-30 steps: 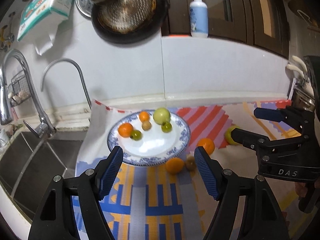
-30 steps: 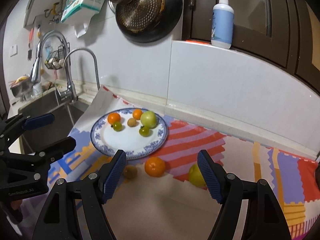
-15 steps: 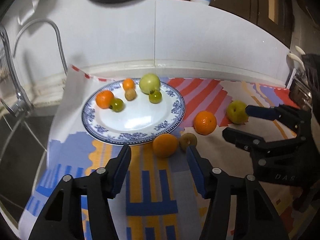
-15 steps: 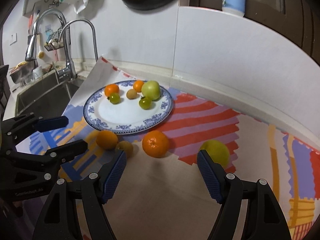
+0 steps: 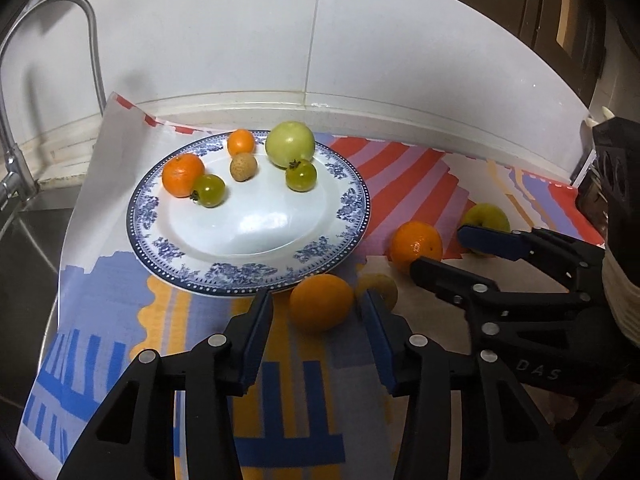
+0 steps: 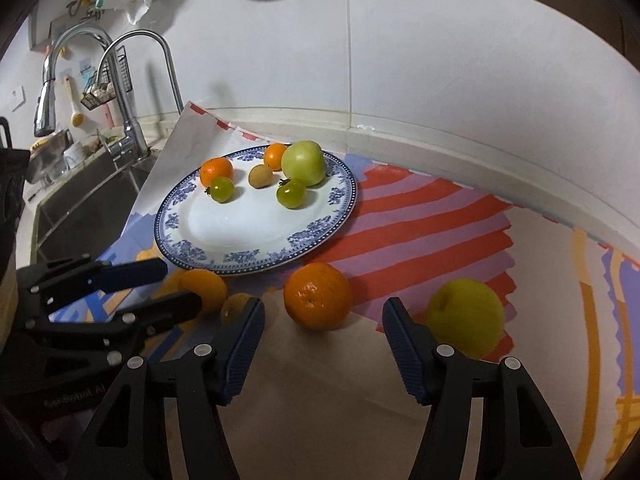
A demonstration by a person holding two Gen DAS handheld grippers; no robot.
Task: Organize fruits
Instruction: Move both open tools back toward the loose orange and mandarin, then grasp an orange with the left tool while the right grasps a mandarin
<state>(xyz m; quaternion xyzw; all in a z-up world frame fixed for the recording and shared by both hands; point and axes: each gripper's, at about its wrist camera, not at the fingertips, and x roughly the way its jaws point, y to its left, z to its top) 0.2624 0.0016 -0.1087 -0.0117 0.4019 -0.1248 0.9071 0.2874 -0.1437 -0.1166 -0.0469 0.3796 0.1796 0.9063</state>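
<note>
Orange (image 5: 321, 302) between left hand-held gripper (image 5: 316, 312) jaws

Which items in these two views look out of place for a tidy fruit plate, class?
Four fruits lie off the blue-rimmed plate, loose on the patterned mat: two oranges, a small brownish fruit and a yellow-green apple. Six other fruits sit on the plate. Nothing looks spilled or damaged.

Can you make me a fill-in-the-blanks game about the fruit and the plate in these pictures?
1. The number of fruits lying on the blue-and-white plate is ____.
2. The number of fruits off the plate, on the colourful mat, is ____.
3. The biggest fruit on the plate is coloured ____.
4. Between the left claw fingers sits a fruit coloured ____.

Missing words: six; four; green; orange
</note>
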